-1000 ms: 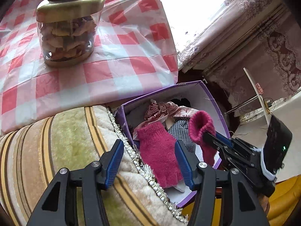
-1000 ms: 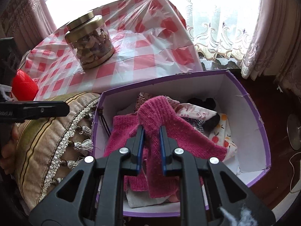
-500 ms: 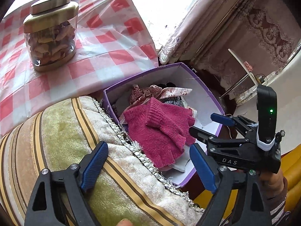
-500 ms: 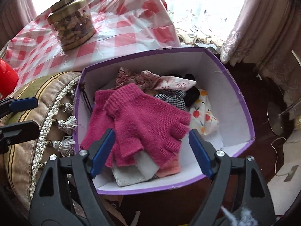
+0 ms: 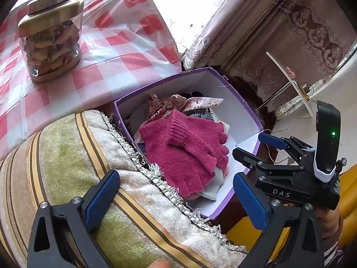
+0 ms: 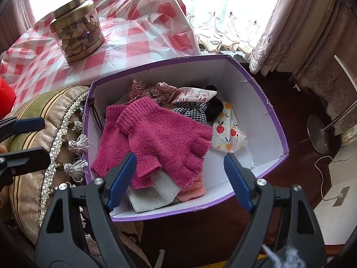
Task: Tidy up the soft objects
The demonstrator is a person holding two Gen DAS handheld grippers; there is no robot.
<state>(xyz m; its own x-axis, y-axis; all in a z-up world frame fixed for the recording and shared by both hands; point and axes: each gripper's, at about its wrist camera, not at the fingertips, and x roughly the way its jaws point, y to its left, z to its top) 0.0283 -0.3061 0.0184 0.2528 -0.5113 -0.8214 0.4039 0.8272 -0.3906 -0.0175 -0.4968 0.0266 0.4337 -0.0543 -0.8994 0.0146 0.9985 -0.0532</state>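
Two magenta knitted fingerless gloves [image 6: 156, 143] lie crossed on top of a pile of cloths in a purple-edged white box [image 6: 263, 116]. They also show in the left wrist view [image 5: 187, 147], inside the box [image 5: 241, 109]. My right gripper [image 6: 180, 178] is open and empty, above the box's near edge. It shows in the left wrist view [image 5: 256, 147], right of the box. My left gripper [image 5: 176, 196] is open and empty over a striped cushion [image 5: 67, 156]; its fingers [image 6: 29, 122] show at the left of the right wrist view.
A glass jar with a gold lid [image 6: 78, 29] stands on the red-checked tablecloth [image 6: 138, 33] behind the box. The cushion [image 6: 44, 120] with tassels presses against the box's left side. A floor stand [image 6: 319, 134] and curtains are to the right. A red object [image 6: 5, 96] is at far left.
My right gripper let go of the magenta glove, opened and drew back; the glove now lies flat in the box. My left gripper opened wider and pulled back over the cushion.
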